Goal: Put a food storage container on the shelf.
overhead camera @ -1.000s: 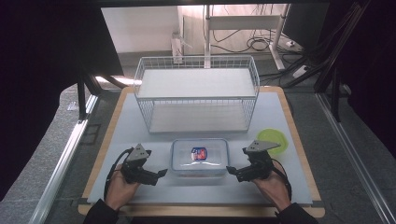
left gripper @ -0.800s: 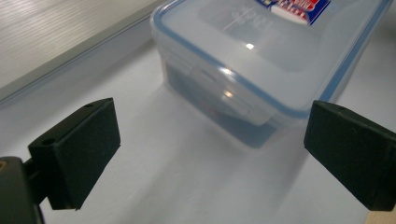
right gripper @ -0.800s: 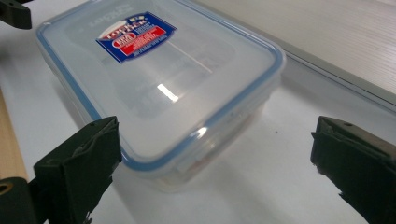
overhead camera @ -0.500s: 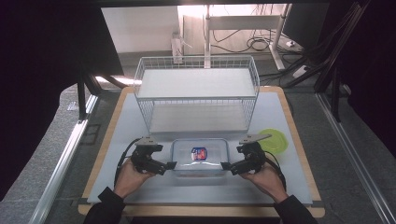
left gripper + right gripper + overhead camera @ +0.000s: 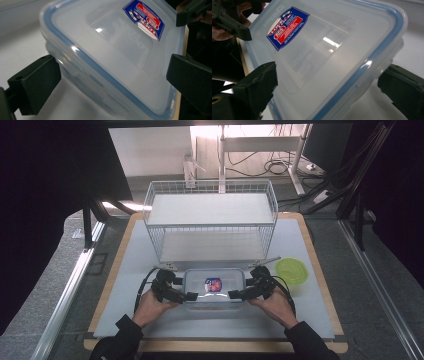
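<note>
Table (image 5: 125, 270): white top, wood-coloured edge band, rectangular, long side toward person.
Wire basket (image 5: 210, 222): white, two-tier, stands at 12 o'clock of table centre, open face toward person.
Clear container (image 5: 214, 287): rectangular, blue-sealed lid, red-and-blue label on top; rests on top at 6 o'clock of basket, near front edge.
Green bowl (image 5: 291, 270): lies at 3 o'clock of container, apart from it, near right edge band.
</note>
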`<state>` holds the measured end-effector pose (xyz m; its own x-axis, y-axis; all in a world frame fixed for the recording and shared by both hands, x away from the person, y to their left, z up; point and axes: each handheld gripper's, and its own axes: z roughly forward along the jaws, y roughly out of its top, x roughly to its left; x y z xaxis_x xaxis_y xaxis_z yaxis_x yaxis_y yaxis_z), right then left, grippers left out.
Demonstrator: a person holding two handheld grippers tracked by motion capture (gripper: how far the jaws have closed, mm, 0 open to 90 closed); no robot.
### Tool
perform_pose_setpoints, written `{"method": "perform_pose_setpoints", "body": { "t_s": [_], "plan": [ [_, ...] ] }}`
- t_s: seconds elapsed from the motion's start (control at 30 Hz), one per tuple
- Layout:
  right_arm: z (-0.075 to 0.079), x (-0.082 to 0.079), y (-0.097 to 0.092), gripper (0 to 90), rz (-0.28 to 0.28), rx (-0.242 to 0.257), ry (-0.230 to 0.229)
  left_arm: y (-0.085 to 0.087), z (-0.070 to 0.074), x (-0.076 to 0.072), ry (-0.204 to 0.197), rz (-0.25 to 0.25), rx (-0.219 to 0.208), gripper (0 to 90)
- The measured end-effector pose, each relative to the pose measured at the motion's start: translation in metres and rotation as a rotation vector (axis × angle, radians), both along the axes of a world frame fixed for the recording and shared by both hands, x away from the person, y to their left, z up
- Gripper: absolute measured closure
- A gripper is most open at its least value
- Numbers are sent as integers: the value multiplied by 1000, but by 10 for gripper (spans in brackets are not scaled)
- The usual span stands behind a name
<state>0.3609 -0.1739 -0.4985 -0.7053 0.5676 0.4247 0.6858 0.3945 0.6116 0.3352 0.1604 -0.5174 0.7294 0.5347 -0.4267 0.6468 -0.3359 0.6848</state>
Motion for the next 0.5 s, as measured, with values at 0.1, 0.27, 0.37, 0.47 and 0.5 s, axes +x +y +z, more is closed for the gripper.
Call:
{"method": "perform_pose_setpoints", "body": {
  "t_s": [0.1, 0.27, 0.37, 0.47, 0.5],
  "plan": [
    [5, -7, -3, 121, -8, -15, -12, 1, 4, -7, -9, 0, 21, 34],
    [10, -21, -8, 213, -14, -18, -20, 2, 11, -23, -41, 47, 24, 138],
    [14, -28, -15, 330, -31, 6, -31, 8, 14, -33, -66, 72, 5, 239],
    [17, -33, -22, 412, -44, 38, -23, 15, 15, -40, -73, 77, -30, 339],
    [17, -35, -23, 428, -46, 42, -26, 17, 14, -41, -69, 82, -44, 368]
  ]
}}
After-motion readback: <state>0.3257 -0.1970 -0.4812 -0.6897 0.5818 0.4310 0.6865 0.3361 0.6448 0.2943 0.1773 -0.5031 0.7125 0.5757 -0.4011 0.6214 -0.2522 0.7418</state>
